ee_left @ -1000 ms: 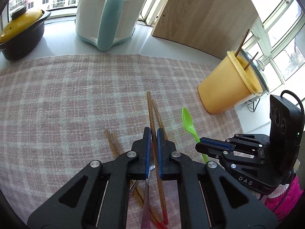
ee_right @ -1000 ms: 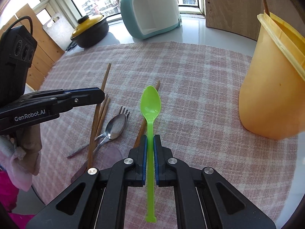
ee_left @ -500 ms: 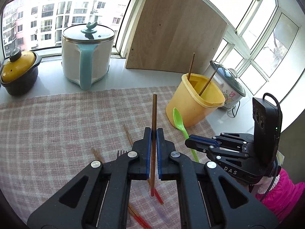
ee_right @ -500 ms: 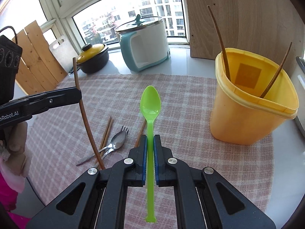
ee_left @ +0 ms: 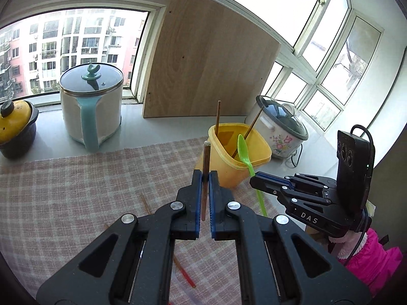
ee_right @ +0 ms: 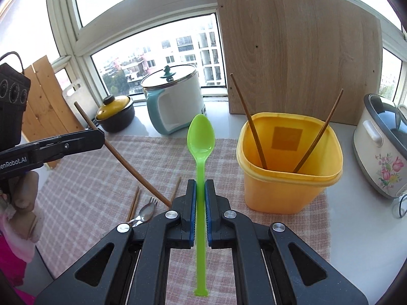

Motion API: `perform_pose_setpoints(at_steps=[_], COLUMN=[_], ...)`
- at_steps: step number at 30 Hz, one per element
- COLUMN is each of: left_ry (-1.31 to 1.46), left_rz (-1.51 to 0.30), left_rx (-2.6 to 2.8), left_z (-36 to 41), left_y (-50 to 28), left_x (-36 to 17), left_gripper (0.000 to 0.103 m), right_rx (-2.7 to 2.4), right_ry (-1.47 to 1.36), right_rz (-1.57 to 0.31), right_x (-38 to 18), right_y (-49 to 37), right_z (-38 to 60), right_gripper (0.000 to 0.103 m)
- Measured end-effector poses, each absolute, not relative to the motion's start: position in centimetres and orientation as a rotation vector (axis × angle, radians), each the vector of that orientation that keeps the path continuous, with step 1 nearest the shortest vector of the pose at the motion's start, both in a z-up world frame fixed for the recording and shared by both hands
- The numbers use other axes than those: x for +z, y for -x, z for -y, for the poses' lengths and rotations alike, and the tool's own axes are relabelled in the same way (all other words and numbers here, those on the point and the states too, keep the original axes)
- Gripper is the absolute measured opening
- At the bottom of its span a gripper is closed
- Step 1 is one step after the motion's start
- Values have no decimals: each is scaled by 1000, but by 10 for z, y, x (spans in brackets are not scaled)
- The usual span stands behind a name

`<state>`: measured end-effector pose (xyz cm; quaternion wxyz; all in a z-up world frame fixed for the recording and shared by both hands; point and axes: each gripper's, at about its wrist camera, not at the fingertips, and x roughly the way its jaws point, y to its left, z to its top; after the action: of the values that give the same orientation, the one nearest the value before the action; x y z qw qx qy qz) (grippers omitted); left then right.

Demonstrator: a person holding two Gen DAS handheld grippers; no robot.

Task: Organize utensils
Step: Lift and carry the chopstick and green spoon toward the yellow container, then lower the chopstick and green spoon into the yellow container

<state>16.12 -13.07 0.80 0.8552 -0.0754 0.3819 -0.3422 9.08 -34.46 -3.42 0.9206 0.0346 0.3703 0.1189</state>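
Two utensils are held above the checked cloth (ee_right: 106, 178): the left tool (ee_left: 205, 178) is clamped on a brown chopstick (ee_left: 205, 162), and the right tool (ee_right: 200, 185) is clamped on the handle of a green plastic spoon (ee_right: 201, 137), bowl pointing forward. Just right of the spoon stands the yellow plastic tub (ee_right: 285, 190) with two chopsticks (ee_right: 250, 124) leaning inside. Near the left tool, on the cloth, lie a metal spoon (ee_right: 146, 209), a fork and more chopsticks. Far on the worktop (ee_left: 157, 129) stand a white-and-teal electric pot (ee_left: 91, 106) and a floral rice cooker (ee_right: 379, 147).
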Motion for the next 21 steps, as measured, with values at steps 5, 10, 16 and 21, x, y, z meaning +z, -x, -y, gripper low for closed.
perform_pose_setpoints(at_steps=[5,10,16,21], left_ry=[160,144,124,119], left_rz=[-772,-735,-696,-668], left_rx=[-747,-776,-810,-821], left_z=[139,151,171,187], left_y=[-166,-171,-180,-187], left_x=[26,50,78,93], left_gripper=[3,3,3,3], right_rx=[209,179,147,116], right_ry=[-79,-90,-87,-76], right_rz=[-712,-677,-640,-616], right_x=[-19,-7,5,11], right_y=[-95,-106,-118,-128], right_z=[360,375,387,397], right_gripper=[5,5,5,5])
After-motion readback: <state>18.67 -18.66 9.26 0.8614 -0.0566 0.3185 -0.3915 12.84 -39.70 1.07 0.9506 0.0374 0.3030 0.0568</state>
